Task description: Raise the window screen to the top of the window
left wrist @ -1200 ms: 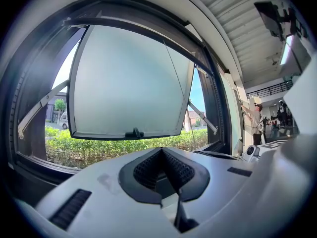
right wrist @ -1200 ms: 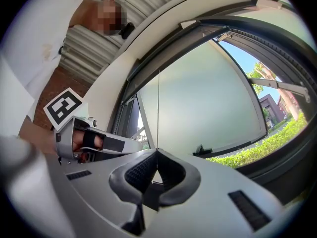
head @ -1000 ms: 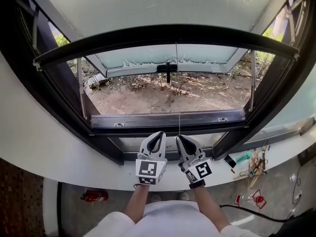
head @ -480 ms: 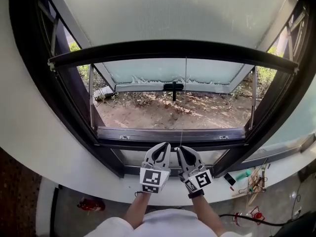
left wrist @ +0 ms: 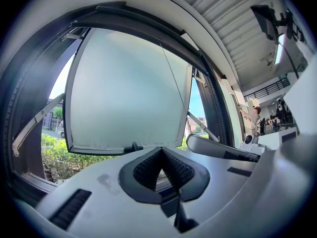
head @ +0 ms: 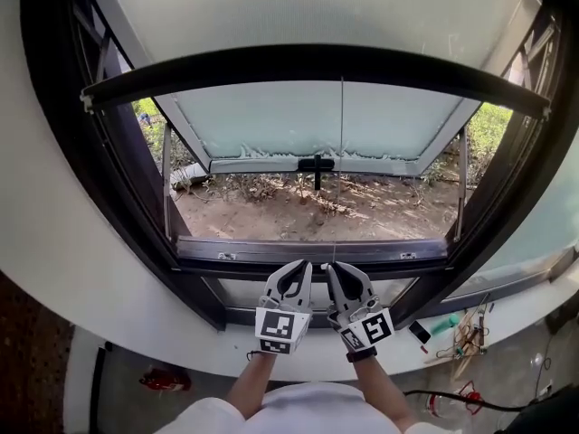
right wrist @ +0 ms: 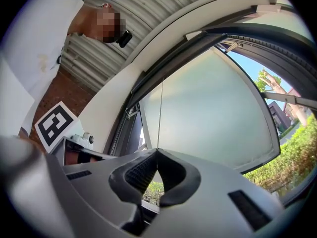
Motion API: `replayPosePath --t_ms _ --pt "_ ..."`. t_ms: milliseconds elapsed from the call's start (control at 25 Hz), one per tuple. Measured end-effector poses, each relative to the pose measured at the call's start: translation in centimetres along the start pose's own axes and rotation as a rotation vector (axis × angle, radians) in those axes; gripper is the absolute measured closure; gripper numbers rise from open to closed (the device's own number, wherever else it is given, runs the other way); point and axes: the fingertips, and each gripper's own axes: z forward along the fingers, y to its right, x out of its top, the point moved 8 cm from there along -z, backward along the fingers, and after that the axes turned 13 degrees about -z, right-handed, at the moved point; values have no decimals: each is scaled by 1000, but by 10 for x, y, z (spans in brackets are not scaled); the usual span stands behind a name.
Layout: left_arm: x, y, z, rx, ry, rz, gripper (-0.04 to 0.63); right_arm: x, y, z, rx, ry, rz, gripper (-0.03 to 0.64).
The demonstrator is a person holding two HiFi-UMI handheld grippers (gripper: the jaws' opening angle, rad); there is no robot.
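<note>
Pinching pull cord (right wrist: 160, 113) at very tips: right tongs (right wrist: 157, 151), pads together on it, pointing upward. Left tongs (left wrist: 159, 150) pressed together, nothing between, just beside right tongs, both above lower frame rail (head: 312, 251). Cord runs taut up to middle of bottom bar (head: 308, 63) of window screen (head: 308, 7). Bar spans frame high in head view, mesh above it, open gap below. Frosted sash (head: 298, 120) swung outward beyond, bare ground (head: 317, 211) under it.
</note>
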Motion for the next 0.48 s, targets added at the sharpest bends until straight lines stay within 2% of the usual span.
replayPosePath --t_ms 480 --pt "15 1 12 -15 42 14 594 23 16 12 -13 46 -31 614"
